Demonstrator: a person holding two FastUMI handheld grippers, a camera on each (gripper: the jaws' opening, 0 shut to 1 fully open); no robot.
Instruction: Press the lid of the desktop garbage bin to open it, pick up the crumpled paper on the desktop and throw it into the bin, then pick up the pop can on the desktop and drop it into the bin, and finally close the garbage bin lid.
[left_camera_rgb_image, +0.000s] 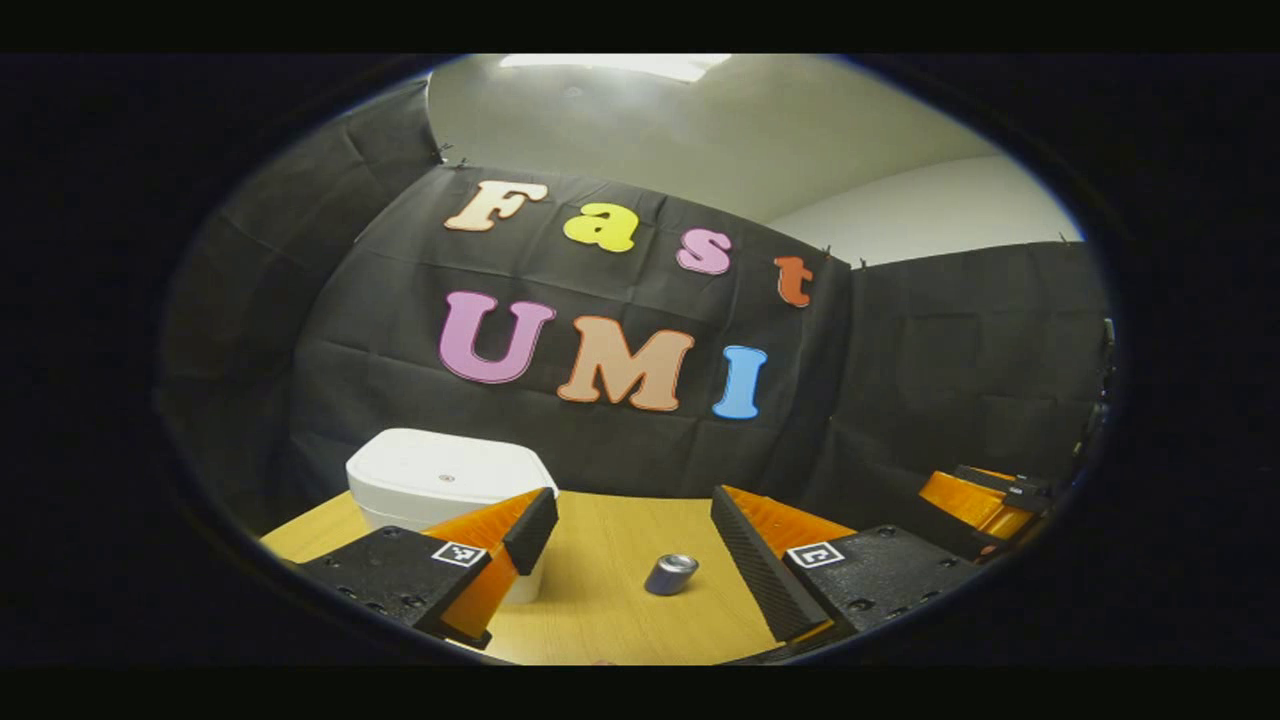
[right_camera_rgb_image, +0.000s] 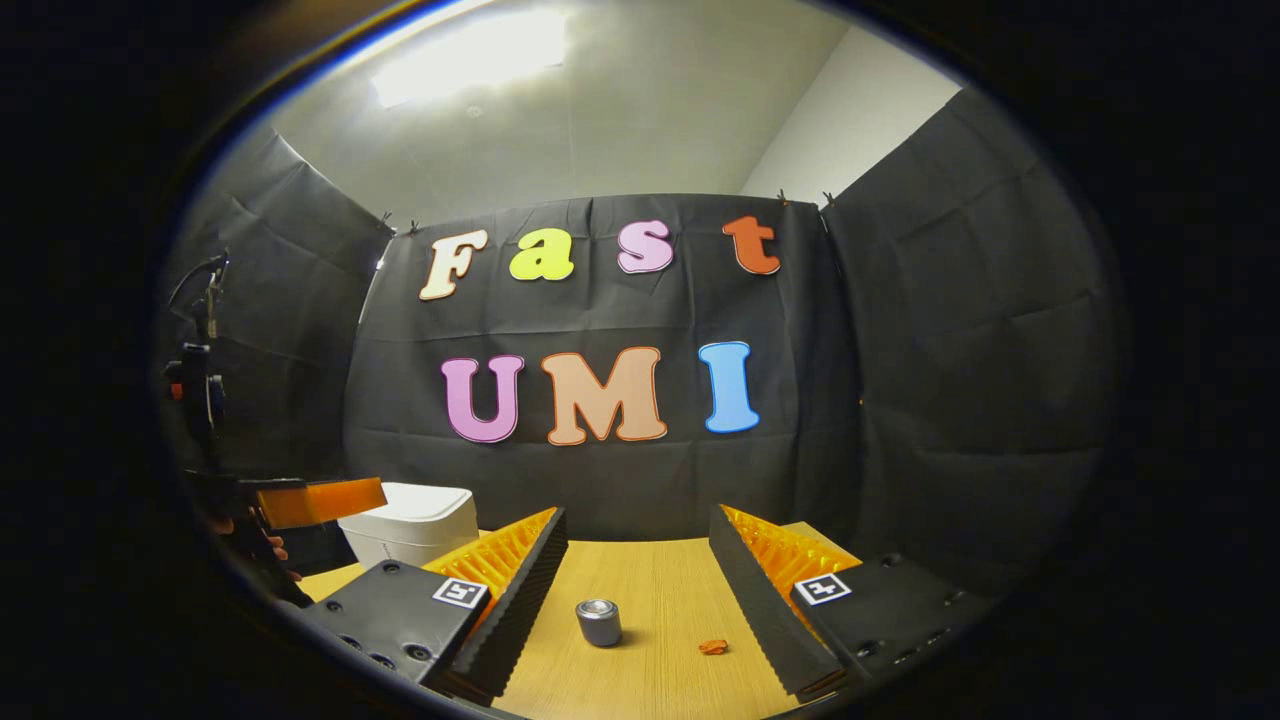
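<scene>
The white desktop bin (left_camera_rgb_image: 440, 478) stands at the table's back left with its lid down; it also sits at the left (right_camera_rgb_image: 410, 522) in the right gripper view. A small grey pop can (left_camera_rgb_image: 670, 574) rests on the wooden table between my left gripper's fingers and ahead of them. My left gripper (left_camera_rgb_image: 633, 500) is open and holds nothing. In the right gripper view the can (right_camera_rgb_image: 598, 621) looks upright, and a small orange crumpled paper (right_camera_rgb_image: 713, 647) lies to its right. My right gripper (right_camera_rgb_image: 637, 520) is open and empty, with both items ahead of it.
The wooden table (right_camera_rgb_image: 660, 580) ends at the black cloth wall behind. Part of the right gripper (left_camera_rgb_image: 985, 495) shows at the far right of the left gripper view. A hand (right_camera_rgb_image: 250, 545) holds the left gripper, whose finger (right_camera_rgb_image: 320, 500) hangs beside the bin.
</scene>
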